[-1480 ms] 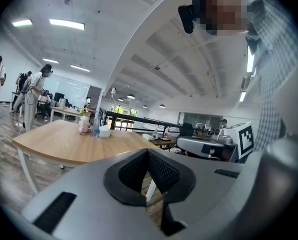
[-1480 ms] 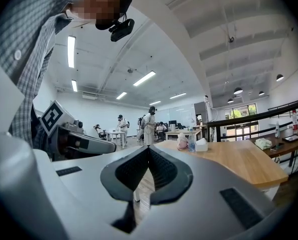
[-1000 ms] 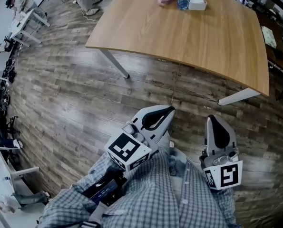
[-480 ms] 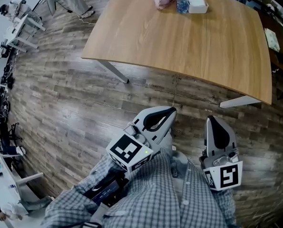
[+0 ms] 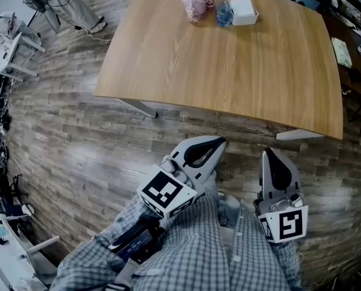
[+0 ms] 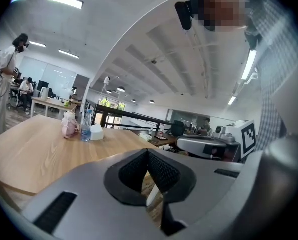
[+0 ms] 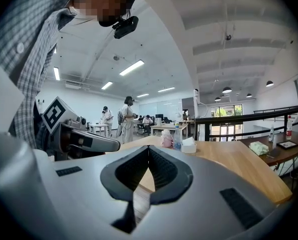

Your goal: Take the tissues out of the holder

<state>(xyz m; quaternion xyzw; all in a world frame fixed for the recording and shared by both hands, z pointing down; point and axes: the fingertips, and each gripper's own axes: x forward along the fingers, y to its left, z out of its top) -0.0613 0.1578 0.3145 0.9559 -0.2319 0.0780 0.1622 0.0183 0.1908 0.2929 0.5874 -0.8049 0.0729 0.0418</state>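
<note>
Nearest, against the person's checked shirt (image 5: 198, 247), two tongs point forward. The left tongs (image 5: 215, 143) and the right tongs (image 5: 271, 155) are each closed tip to tip and hold nothing, as each gripper view shows. Only the head view shows the plank floor (image 5: 89, 144) between them and the bench (image 5: 241, 77). At the bench's far edge stand one pink figure (image 5: 194, 2), one water bottle (image 5: 223, 8) and one white tissue holder (image 5: 242, 11) in a close row, well apart from both tongs. Only the gripper views show ceiling lamps (image 7: 132, 67).
</note>
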